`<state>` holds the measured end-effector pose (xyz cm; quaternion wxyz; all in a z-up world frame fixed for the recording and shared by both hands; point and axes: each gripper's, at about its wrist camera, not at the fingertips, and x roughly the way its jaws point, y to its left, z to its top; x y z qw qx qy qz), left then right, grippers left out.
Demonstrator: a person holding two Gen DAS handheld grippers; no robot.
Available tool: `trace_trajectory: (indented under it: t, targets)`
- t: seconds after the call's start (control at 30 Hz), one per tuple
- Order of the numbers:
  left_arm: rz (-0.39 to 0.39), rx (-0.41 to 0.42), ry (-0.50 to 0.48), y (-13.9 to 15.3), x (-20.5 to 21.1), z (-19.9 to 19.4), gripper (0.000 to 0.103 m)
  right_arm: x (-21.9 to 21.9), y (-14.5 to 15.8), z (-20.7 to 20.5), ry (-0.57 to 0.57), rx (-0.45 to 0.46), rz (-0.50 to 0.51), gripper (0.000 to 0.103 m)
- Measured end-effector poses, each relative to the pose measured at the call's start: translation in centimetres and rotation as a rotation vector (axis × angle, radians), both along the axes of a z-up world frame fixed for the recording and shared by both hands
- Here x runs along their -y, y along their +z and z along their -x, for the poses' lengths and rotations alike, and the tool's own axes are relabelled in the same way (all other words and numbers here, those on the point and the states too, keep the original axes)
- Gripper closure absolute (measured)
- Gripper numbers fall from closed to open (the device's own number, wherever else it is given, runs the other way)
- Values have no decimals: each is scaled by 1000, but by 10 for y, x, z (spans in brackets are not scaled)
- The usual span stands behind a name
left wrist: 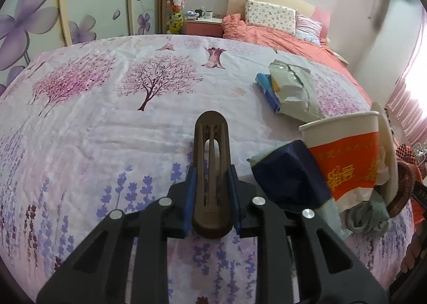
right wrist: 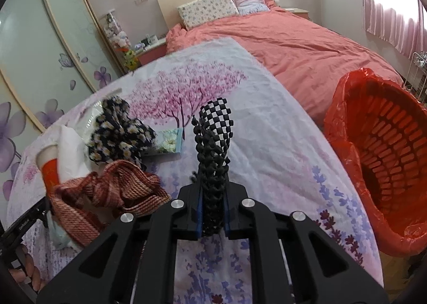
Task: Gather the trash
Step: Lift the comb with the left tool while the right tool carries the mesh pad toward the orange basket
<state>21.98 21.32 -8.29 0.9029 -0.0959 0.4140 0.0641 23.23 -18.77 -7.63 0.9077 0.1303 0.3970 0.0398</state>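
Observation:
My left gripper is shut and empty above the floral tablecloth. To its right stand a white and orange paper cup, a dark blue wrapper and, farther back, a grey-green snack bag on a blue packet. My right gripper is shut and empty over the cloth. The red basket lined with a red bag is at its right. The paper cup shows at far left in the right wrist view.
A red woven cloth, a black daisy-print fabric, a white bag and a floral packet lie left of my right gripper. A grey-green cloth lies by the cup. A bed with a coral cover is behind.

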Motion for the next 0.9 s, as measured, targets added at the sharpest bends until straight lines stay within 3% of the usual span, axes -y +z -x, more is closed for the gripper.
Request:
trace_trajectory:
  t: [0.27,0.3,0.33,0.4,0.57,0.63,0.9]
  targets:
    - [-6,-6,7,-1,2,2,78,2,7,3,-4,23,16,92]
    - [-4,-7,11,-1,3,2,75,2,6,2,-4,20,15,92]
    - [-8,-13,16,-2,4,0,63,2,5,1,-5,16,15,92]
    - [-22,-24,21,-3,8,-1,60,2,3,1,-3,10,12,92]
    - [-50,-35,25,-4,10,-2,62,3,1,1,-5,-5,0,92]
    - [-74,-41,22,-4,12,-1,71,4,0,0,-7,-7,-6,92]
    - [-71,-24,14,-2,10,1,71,4,1,0,-2,-5,-15,92]
